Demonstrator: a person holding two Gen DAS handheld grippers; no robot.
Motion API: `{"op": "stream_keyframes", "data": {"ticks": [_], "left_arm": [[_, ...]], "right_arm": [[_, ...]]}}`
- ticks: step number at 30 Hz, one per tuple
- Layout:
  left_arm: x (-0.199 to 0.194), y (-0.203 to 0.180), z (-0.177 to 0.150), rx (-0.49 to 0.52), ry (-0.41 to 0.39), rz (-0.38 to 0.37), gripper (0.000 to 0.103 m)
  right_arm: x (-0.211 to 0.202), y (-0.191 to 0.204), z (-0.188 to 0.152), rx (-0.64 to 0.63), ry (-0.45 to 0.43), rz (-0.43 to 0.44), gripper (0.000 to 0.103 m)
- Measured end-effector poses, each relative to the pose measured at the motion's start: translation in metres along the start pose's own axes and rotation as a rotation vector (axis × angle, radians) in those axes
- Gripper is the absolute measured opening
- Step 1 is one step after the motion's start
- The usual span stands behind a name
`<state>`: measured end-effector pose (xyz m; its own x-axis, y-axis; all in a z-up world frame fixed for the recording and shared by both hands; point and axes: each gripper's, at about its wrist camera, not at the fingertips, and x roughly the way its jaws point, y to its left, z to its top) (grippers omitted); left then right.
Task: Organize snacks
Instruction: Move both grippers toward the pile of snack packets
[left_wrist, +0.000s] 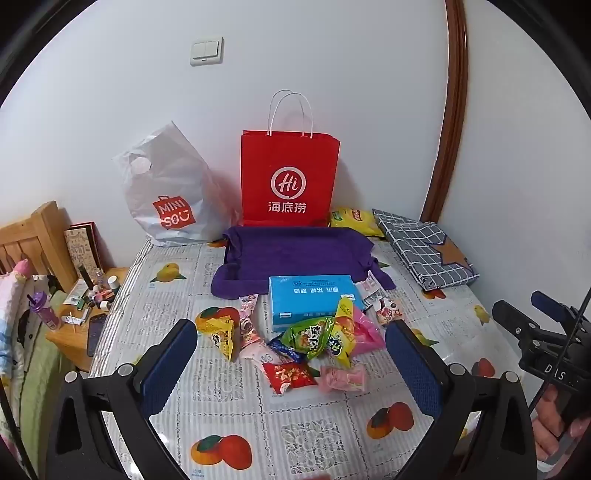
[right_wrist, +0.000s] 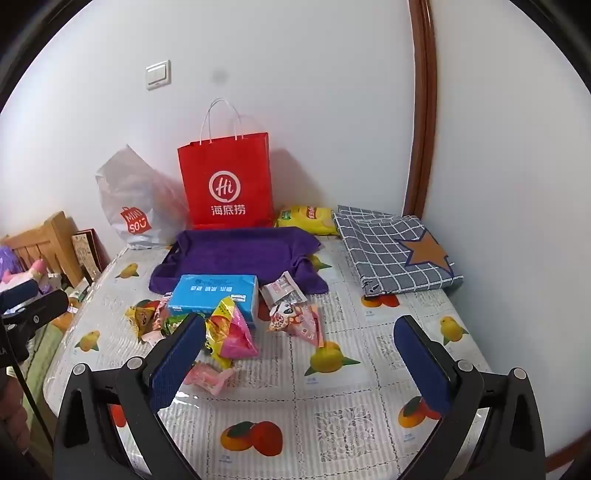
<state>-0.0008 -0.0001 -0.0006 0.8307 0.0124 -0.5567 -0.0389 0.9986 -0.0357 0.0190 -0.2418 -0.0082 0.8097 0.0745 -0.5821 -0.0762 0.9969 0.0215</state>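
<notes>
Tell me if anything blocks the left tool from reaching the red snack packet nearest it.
Nothing visible does. The left tool is open and hovers above the table. The red snack packet lies at the near edge of the snack pile, nothing covering it. The blue box sits behind the pile.

Even indoor light, soft shadows, fisheye-warped edges

Surface: I see a table (left_wrist: 314, 439) under a fruit-print cover.
Far edge: a white plastic bag (left_wrist: 166, 195) at left, a red paper bag (left_wrist: 290, 181) upright beside it, and a yellow chip bag (right_wrist: 308, 218) to its right.
Far right: a folded checked cloth (right_wrist: 395, 247).
Middle: a purple towel-lined tray (left_wrist: 295, 254), with a blue tissue pack (left_wrist: 314, 301) touching its near edge.
Near middle: I count a loose pile of snack packets (left_wrist: 314, 339) just in front of the tissue pack.
</notes>
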Motion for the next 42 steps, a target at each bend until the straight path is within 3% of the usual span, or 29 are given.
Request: {"op": "stream_keyframes", "data": {"ticks": [4, 15, 42], "left_arm": [[0.004, -0.009, 0.000, 0.022, 0.046, 0.013, 0.102], [0.005, 0.007, -0.001, -0.036, 0.045, -0.008, 0.102], [0.003, 0.007, -0.001, -0.033, 0.041, -0.014, 0.102]], "right_arm": [[0.000, 0.000, -0.001, 0.009, 0.015, -0.001, 0.101], [0.006, 0.012, -0.004, -0.017, 0.051, -0.001, 0.101], [0.001, 0.023, -0.007, -0.031, 0.043, 0.025, 0.101]]}}
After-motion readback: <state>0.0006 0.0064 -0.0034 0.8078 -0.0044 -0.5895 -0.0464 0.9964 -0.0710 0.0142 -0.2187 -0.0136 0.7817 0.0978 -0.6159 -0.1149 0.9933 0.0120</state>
